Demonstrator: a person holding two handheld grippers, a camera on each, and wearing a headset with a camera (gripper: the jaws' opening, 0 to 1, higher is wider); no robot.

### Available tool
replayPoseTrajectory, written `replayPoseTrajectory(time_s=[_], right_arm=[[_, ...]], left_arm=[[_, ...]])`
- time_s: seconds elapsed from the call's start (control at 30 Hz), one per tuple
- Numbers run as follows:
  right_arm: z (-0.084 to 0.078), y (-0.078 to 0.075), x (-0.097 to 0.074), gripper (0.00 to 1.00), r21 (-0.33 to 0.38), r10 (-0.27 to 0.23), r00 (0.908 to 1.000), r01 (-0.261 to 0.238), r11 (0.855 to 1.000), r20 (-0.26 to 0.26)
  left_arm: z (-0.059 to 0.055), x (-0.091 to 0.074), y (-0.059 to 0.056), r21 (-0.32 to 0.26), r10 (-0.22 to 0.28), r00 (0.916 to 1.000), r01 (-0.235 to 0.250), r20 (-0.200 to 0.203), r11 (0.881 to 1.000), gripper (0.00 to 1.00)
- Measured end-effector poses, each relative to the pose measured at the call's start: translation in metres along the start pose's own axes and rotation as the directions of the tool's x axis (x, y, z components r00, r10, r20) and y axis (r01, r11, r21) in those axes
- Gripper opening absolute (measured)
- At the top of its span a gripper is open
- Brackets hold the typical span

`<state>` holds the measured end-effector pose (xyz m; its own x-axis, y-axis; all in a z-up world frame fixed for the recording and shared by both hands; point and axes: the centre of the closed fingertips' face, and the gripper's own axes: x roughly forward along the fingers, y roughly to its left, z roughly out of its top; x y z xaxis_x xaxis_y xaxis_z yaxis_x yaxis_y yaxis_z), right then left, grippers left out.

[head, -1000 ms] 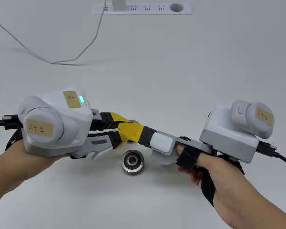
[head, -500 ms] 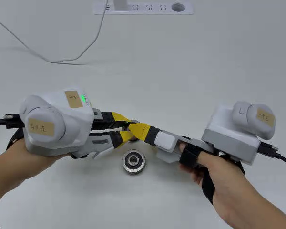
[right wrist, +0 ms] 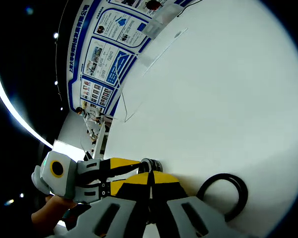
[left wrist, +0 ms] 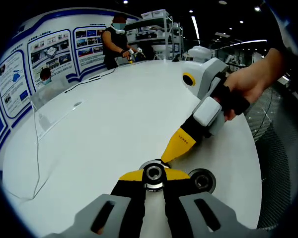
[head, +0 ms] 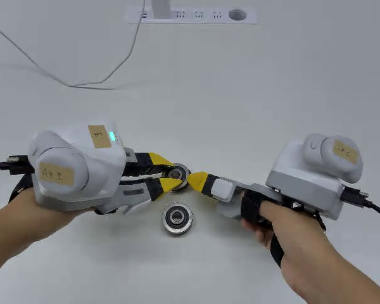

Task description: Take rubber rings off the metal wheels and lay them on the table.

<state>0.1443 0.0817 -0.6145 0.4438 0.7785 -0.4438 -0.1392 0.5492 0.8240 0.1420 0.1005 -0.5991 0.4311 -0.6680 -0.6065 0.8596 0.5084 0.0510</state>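
Over the last second the right gripper (head: 196,182) has drawn back toward its own side. A moment ago its yellow tips lay across the left gripper (head: 168,172), and now they only touch the rim of the held wheel (head: 177,174), which is exposed. The left jaws pinch that wheel from both sides, just above the table (head: 240,95). The right jaws are pressed together into one wedge, and we cannot tell whether any rubber is caught between them. We read this as a peeling pull in progress or just finished. In the right gripper view a black rubber ring (right wrist: 222,175) sits on the white surface close beside the right jaws, so at least one ring looks to be off. In the head view that spot lies under the right gripper's body and the hand, so we cannot confirm that the ring lies loose. The second wheel (head: 177,217) rests flat on the table just in front of the tips, and we cannot make out whether its dark edge is rubber or a groove. The held wheel's far side is hidden by the jaws.
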Motion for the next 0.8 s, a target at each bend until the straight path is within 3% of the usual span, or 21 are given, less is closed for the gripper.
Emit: replayPoseTrajectory(time_s=[0.43, 0.8], right_arm=[[-0.002, 0.005, -0.001, 0.00, 0.052, -0.019, 0.9998, 0.020, 0.998, -0.010], [-0.002, 0.012, 0.000, 0.00, 0.057, 0.012, 0.9999, -0.011, 0.998, -0.010]], left_arm=[[0.000, 0.000, 0.000, 0.013, 0.004, 1.0000, -0.004, -0.008, 1.000, 0.13], [-0.001, 0.000, 0.000, 0.014, 0.003, 1.0000, -0.003, -0.006, 1.000, 0.13]])
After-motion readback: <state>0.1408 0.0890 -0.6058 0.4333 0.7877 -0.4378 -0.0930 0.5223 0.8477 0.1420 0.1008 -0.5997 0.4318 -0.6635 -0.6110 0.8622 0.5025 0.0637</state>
